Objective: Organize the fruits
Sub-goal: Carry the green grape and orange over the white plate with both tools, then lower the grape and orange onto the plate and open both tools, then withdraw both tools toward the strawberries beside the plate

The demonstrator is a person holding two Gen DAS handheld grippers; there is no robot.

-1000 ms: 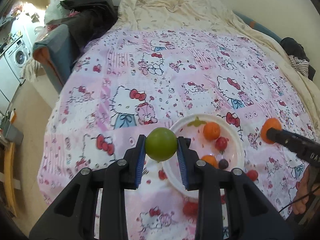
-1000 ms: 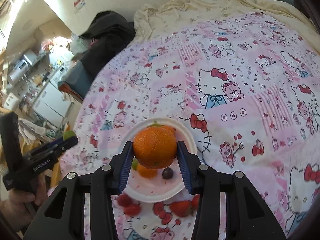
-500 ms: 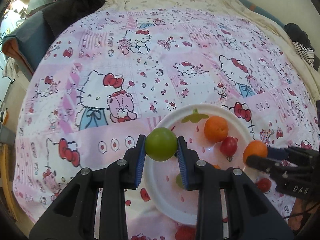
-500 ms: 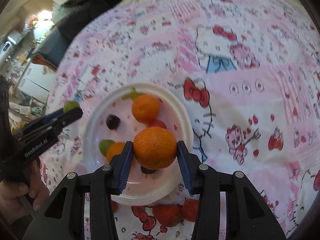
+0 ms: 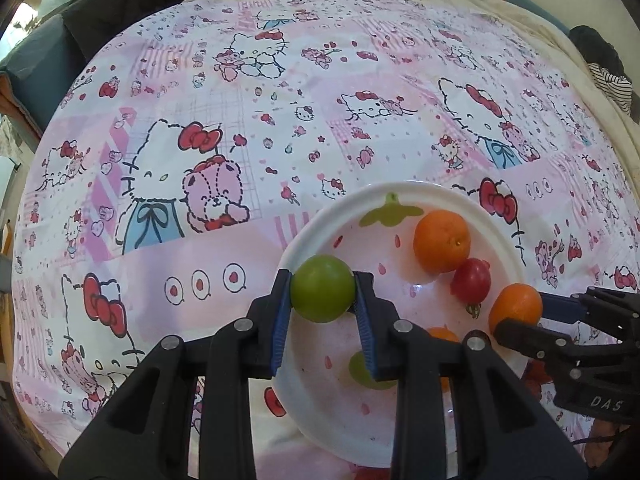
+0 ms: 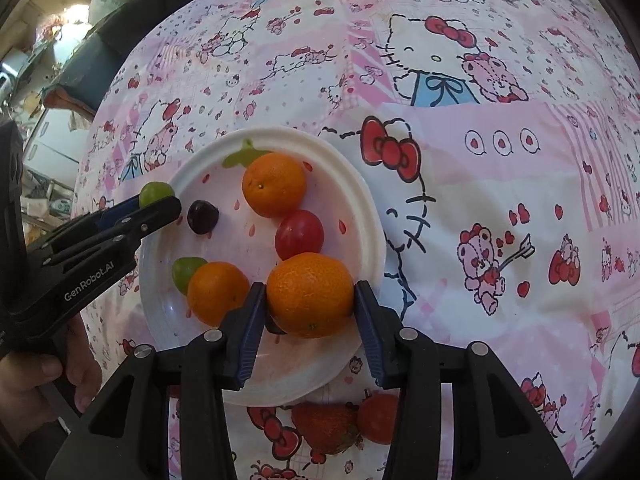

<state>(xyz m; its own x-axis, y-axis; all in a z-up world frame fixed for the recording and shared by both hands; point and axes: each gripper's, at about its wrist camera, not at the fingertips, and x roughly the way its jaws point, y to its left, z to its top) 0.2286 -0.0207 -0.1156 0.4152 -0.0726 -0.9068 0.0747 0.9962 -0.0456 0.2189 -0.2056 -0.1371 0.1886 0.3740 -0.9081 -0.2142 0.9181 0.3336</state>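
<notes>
Two tools over plate (image 6: 372, 216) — left tool (image 5: 322, 300) grips green fruit (image 5: 322, 294), right tool (image 6: 310, 300) grips orange (image 6: 310, 294).

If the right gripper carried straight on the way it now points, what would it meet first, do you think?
Most likely the white plate. The right gripper, shut on an orange, points steeply down over the plate's near right part, with a small dark fruit just beneath the orange. Depth is unclear, so that fruit might be touched first.

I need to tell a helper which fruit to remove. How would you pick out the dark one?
Find the white plate on the pink cartoon bedspread. Near its left rim, beside the left gripper, lies the dark grape: the only near-black fruit, smaller than the oranges.
</notes>
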